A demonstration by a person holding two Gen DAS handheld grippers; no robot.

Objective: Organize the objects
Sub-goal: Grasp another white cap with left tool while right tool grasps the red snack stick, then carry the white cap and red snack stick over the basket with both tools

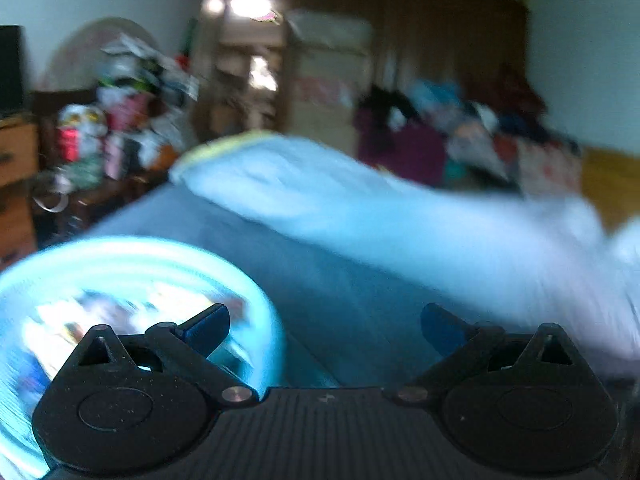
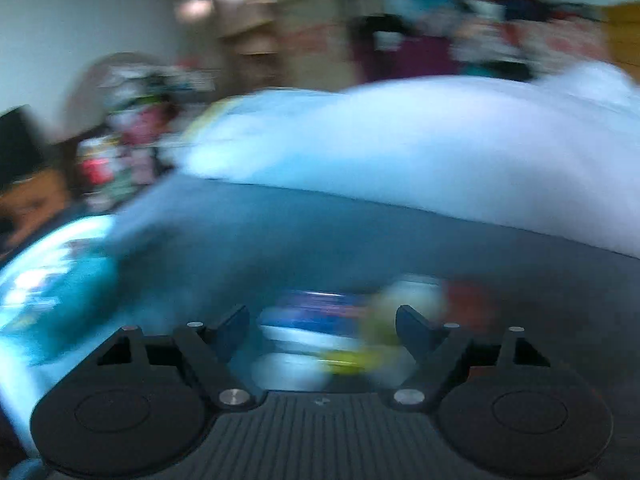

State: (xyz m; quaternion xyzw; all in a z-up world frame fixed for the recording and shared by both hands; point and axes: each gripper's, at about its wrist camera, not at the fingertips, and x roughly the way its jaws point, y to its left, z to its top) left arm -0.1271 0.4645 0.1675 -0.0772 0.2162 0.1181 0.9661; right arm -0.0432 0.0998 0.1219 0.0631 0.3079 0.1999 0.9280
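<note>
- Between the spread fingers of the right gripper (image 2: 322, 330), a small heap of objects (image 2: 340, 332) lies on the dark bed sheet (image 2: 360, 232): something blue and white, something yellow-green, a reddish piece just past the right-hand finger. All smeared by blur, so I cannot name them, and nothing is pinched yet.
- Judgement: this looks like the reach for a pick. Best to slow down, centre one item between the fingers, and come in low so the soft sheet doesn't bunch.
- Over at the left gripper (image 1: 324, 330), the fingers are spread wide too, and empty. A light-blue round tub (image 1: 264, 320) sits just beside its left-hand finger, with mixed things inside; likely the drop-off.
- Ahead of both tools, a pale blue duvet (image 1: 360, 216) is humped across the bed.
- Farther off: a cluttered side table (image 1: 116, 120) to the left, piled clothes (image 1: 460, 128) to the right, a dark wardrobe (image 1: 440, 28) behind.
</note>
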